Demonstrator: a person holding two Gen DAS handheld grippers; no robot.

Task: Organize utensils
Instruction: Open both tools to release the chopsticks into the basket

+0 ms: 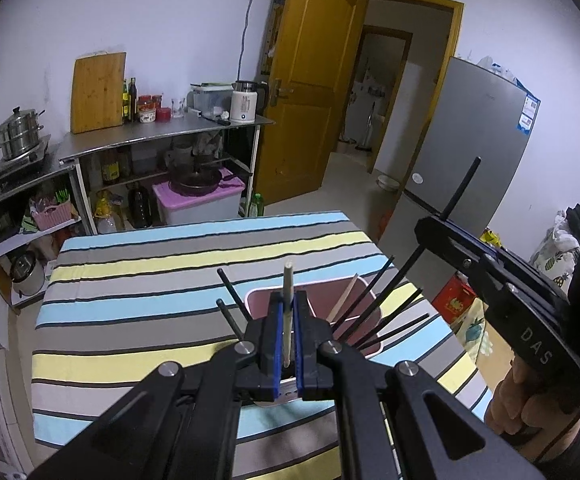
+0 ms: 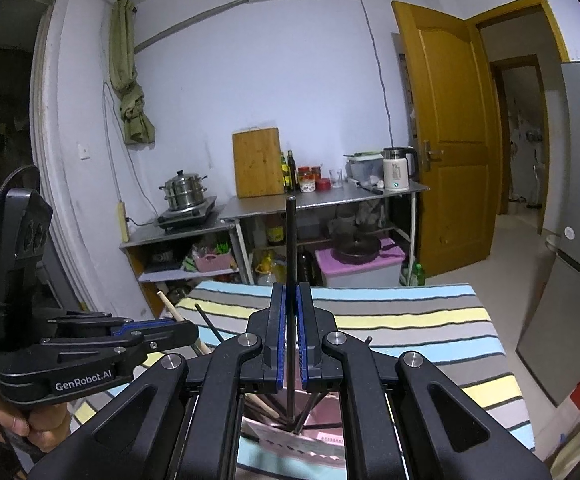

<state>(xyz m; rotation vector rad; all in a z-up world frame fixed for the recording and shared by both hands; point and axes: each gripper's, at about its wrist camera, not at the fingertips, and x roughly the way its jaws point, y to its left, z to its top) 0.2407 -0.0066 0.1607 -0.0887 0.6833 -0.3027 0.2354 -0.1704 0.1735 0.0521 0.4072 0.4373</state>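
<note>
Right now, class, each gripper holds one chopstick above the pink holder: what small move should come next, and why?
Probably lower the left gripper and release: its pale chopstick stands upright directly over the pink holder, while the right gripper grips a black chopstick.

A table under a striped cloth — blue, grey, yellow bands — bears a pink holder (chopsticks inside).

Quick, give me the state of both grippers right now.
Left gripper: jaws closed on a light wooden chopstick above the pink holder.
Right gripper: jaws closed on a black chopstick.
</note>
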